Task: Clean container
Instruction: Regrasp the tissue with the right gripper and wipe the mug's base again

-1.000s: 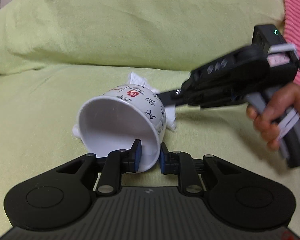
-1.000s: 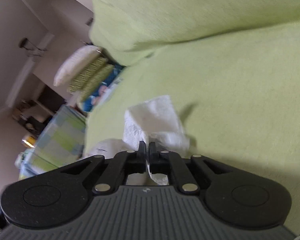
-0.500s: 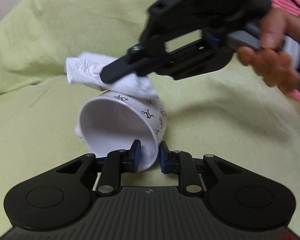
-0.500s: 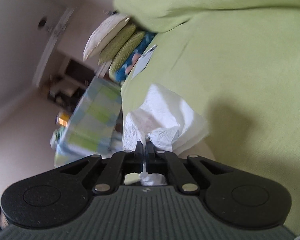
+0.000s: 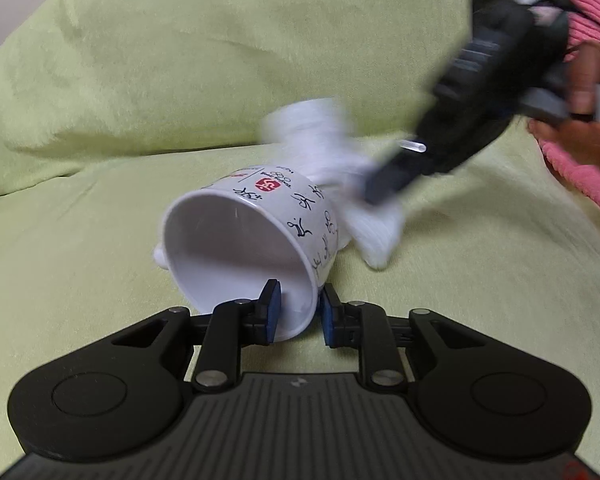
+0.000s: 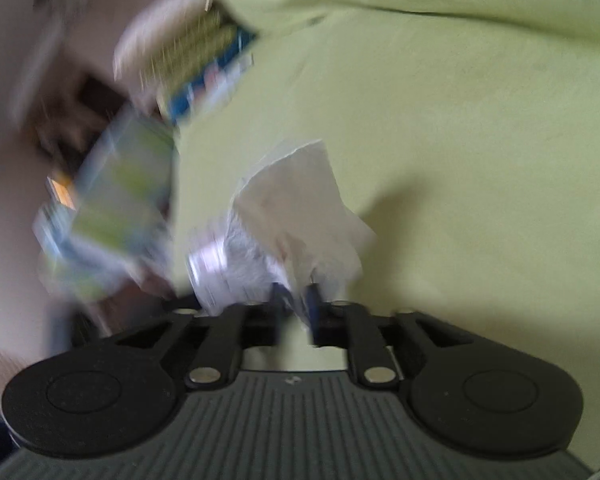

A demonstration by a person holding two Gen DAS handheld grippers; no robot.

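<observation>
A white mug (image 5: 256,240) with black figures and a red logo lies tilted on its side, mouth toward the camera. My left gripper (image 5: 298,312) is shut on its rim, one blue pad inside and one outside. In the left wrist view my right gripper (image 5: 384,192) comes in from the upper right, held by a hand (image 5: 580,120), and presses a crumpled white paper towel (image 5: 340,184) against the mug's far outer side. The right wrist view is blurred; there my right gripper (image 6: 296,300) is shut on the paper towel (image 6: 296,216).
Everything sits on a yellow-green sofa cover (image 5: 100,260), with its back cushion (image 5: 220,60) behind. A pink ribbed fabric (image 5: 580,8) lies at the right edge. In the right wrist view, stacked pillows (image 6: 196,60) and a checked cloth (image 6: 116,200) lie beyond the sofa's end.
My right gripper swept the paper towel from the mug's top left down to its right rear side. The mug stayed in my left gripper, slightly rolled so the red logo shows.
</observation>
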